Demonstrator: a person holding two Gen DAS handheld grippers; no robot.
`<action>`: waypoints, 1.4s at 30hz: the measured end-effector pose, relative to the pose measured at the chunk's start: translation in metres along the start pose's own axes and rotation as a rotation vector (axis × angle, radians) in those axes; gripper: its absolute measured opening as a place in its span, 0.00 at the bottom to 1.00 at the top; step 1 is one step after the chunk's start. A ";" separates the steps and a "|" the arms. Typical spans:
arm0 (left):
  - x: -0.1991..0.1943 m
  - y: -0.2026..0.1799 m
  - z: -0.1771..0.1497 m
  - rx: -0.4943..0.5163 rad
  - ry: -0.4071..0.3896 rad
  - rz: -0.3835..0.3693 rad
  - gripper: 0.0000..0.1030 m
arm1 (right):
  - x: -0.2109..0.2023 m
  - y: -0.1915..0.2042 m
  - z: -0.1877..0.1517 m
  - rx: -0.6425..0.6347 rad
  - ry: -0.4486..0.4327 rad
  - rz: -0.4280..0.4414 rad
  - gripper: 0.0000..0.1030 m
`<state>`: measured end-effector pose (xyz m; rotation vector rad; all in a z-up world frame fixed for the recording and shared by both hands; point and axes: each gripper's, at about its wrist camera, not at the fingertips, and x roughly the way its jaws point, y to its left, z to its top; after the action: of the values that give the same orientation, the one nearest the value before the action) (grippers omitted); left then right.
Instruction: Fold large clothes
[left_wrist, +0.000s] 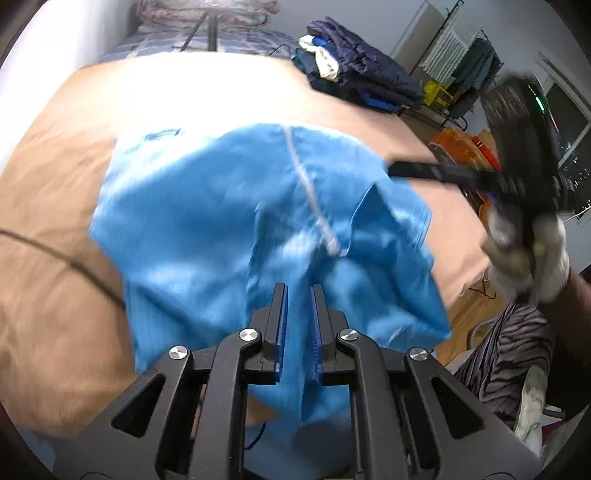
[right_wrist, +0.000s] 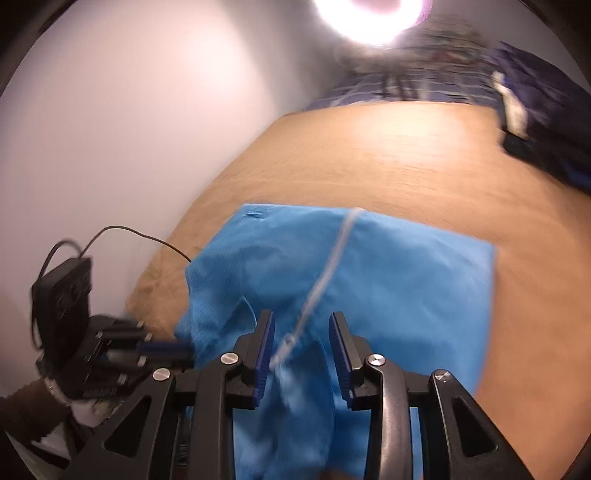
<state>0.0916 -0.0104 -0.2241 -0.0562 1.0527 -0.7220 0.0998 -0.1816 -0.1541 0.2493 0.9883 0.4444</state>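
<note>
Left gripper (left_wrist: 299, 325) pinches blue garment (left_wrist: 229, 206); right gripper (right_wrist: 301, 350) parted, cloth between.

Bright blue jacket (left_wrist: 229, 206) with white zipper (left_wrist: 308, 192), partly folded. Lies rumpled on tan bed sheet (left_wrist: 55, 229), near edge bunched.

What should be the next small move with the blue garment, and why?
Probably close the right gripper on the blue garment: cloth lies between its parted jaws, while the left gripper already pinches a fold, so both could then lift it off the tan bed.
</note>
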 end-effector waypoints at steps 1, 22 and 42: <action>0.003 -0.003 0.005 0.005 0.002 -0.019 0.10 | -0.005 -0.003 -0.007 0.015 -0.003 -0.020 0.32; 0.115 -0.051 0.067 0.018 0.203 -0.082 0.10 | 0.001 -0.027 -0.103 0.174 0.186 0.103 0.06; -0.002 0.041 -0.056 -0.496 0.146 -0.082 0.45 | -0.010 -0.012 -0.119 0.552 0.196 0.019 0.50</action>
<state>0.0666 0.0386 -0.2669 -0.4815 1.3573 -0.5298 -0.0024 -0.1967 -0.2151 0.7222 1.2916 0.2058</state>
